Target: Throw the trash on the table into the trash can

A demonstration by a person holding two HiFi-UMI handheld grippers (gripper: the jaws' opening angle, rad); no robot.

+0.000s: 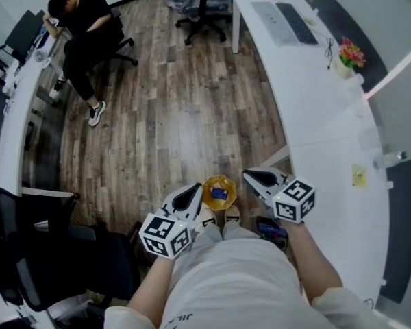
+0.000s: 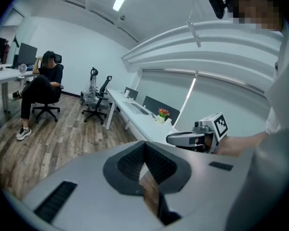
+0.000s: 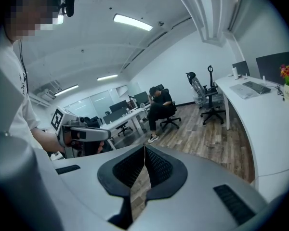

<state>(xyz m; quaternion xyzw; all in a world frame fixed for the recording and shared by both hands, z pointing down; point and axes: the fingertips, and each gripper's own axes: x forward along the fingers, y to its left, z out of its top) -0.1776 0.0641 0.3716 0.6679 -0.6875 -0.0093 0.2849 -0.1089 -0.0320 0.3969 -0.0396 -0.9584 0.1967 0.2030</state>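
Note:
In the head view a small trash can [image 1: 219, 192] with a yellow liner stands on the wood floor by the person's feet, a blue item inside it. My left gripper [image 1: 193, 195] hovers just left of it and my right gripper [image 1: 249, 177] just right of it. Both have their jaws together with nothing between them. The left gripper's closed tips [image 2: 144, 144] point across the room, as do the right gripper's closed tips [image 3: 144, 147]. A small yellow scrap [image 1: 359, 175] lies on the long white table [image 1: 329, 142] to the right.
A seated person [image 1: 82, 33] is at the far left desk. Office chairs [image 1: 204, 9] stand at the back and a black chair [image 1: 48, 266] at the near left. The table holds a keyboard [image 1: 296, 22] and a flower pot [image 1: 349, 55].

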